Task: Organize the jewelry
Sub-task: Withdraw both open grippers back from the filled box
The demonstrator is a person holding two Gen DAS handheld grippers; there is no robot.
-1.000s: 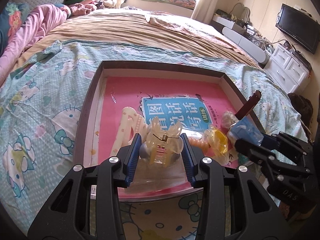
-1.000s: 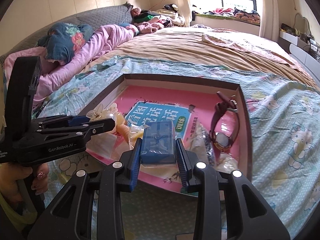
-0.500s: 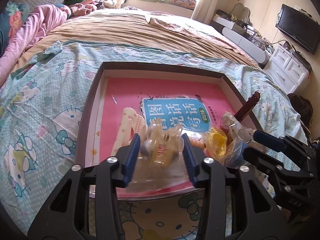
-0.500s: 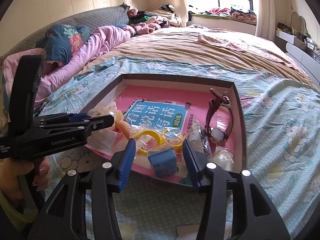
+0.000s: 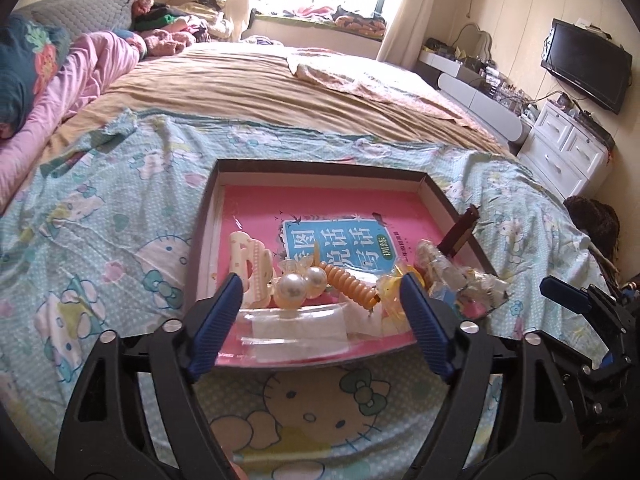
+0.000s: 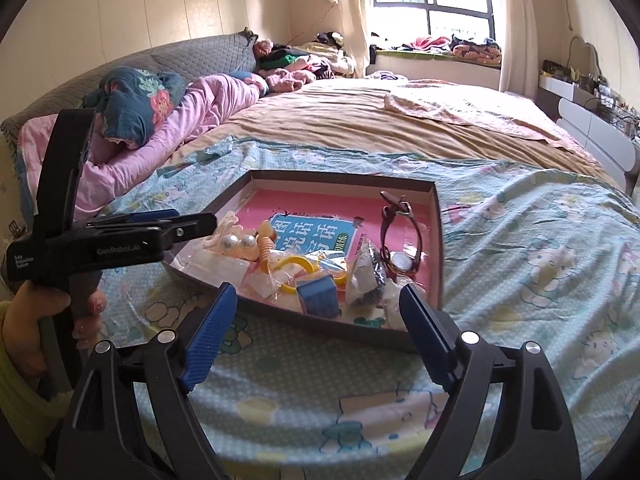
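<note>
Both sets of fingers are released and their jaws are opening; nothing is pressed between either pair. The jewelry lies heaped along the near wall of the tray (image 5: 436,196), which rests on the bed (image 5: 120,216). Ahead of the left gripper (image 5: 320,320), just beyond its tips, sit the pearl hair clip (image 5: 298,286) and the orange coil tie (image 5: 352,286); the coil's long axis runs slantwise across the gap, from far left to near right. Ahead of the right gripper (image 6: 318,334), just past its tips and slightly left of centre, stands the blue box (image 6: 318,294); the watch (image 6: 400,256) lies further off, toward the right finger, its strap running away from the fingers. Judgement: the right hand is nearer the box and watch, the left nearer the hair pieces.
</note>
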